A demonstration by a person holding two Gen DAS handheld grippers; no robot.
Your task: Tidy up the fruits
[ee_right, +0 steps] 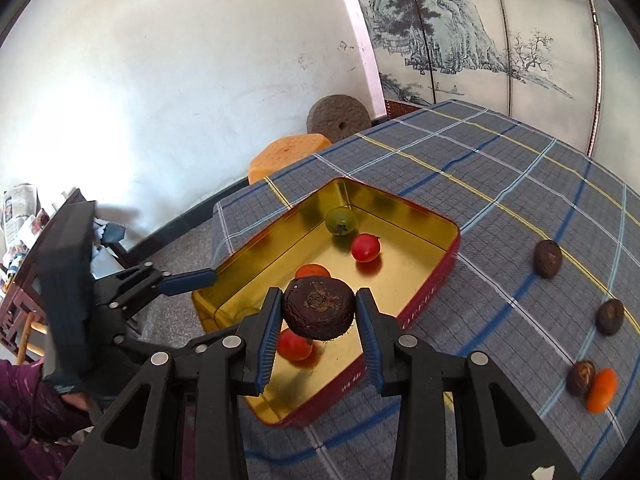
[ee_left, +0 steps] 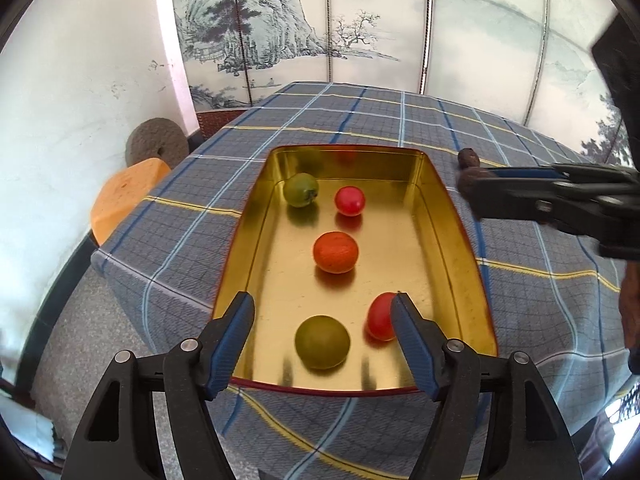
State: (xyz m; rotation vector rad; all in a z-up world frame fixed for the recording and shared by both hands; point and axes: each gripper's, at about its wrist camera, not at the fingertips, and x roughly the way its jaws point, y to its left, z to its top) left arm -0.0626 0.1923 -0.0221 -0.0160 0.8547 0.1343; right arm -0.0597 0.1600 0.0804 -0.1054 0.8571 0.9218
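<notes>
The right tool (ee_right: 316, 312) pinches a dark brown fruit (ee_right: 319, 307) by its sides above the tin (ee_right: 444, 276), which looks firm, light and rough-skinned enough not to slip, while the left tool (ee_left: 322, 316) stands spread, empty.

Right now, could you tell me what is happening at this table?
A person with two handheld grippers is sorting fruit into a gold-lined rectangular tin on a blue checked tablecloth. The right gripper is shut on a dark brown round fruit above the tin. The left gripper hangs open over the near end, holding nothing. Five fruits lie inside; several remain on the cloth.
</notes>
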